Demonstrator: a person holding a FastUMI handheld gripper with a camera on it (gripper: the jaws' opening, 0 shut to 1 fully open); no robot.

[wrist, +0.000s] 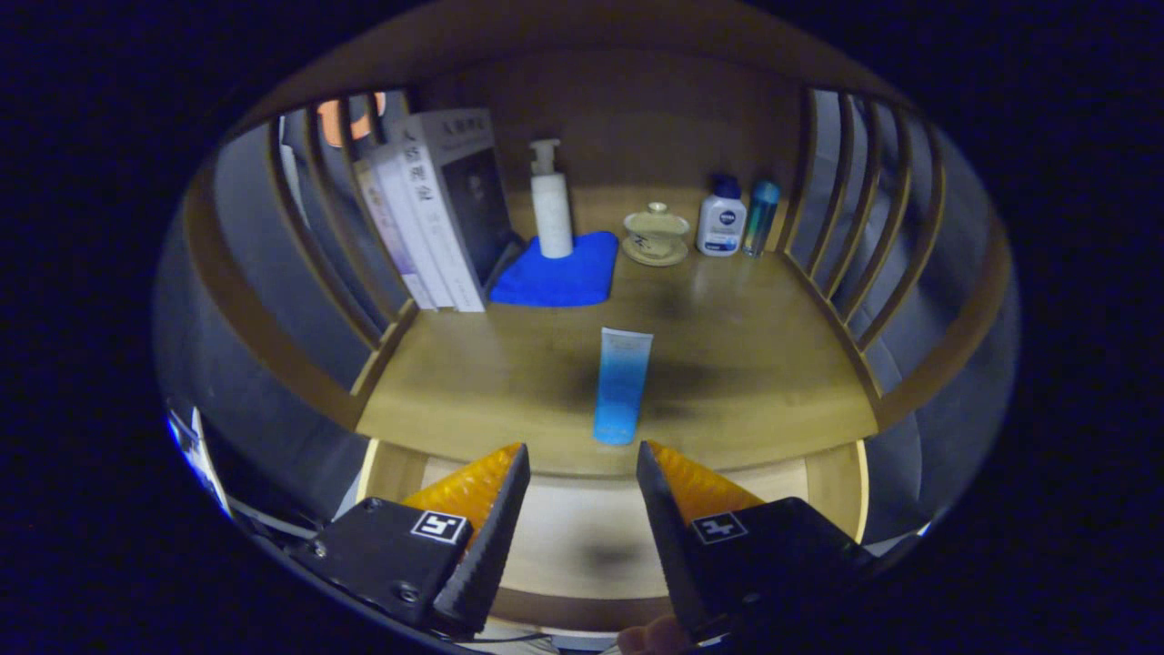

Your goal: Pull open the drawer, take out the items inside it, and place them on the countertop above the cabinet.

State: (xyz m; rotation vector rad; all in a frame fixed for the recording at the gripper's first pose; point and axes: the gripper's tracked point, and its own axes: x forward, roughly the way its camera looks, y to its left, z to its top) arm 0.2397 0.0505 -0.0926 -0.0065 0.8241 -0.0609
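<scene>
Claw [582, 455] released, fingers spread wide with nothing between them, hovering over the pulled-open drawer [582, 537], whose pale floor shows bare below and between the fingers. Just ahead of the fingertips, lying flat on the wooden surface [746, 364] near its front edge: a blue tube [622, 386], lengthwise pointing away from the claw, pale at the far end and deeper blue toward the near end. Not touched by either finger. Farther back on the surface, a folded blue cloth [556, 273] with a white pump bottle [551, 202] standing upright on it. Left of the cloth, a row of books [436, 214] leaning against the slatted side rail [309, 227]. Right of the cloth, a small lidded ceramic cup on a saucer [656, 235], then a white bottle with a dark blue cap [722, 218], and just beside that a slim teal bottle [760, 218], close to the opposite slatted rail. All of these well beyond the tube and apart from it. At the very bottom, below the fingers, a fingertip of the person's hand [650, 637] just visible.
</scene>
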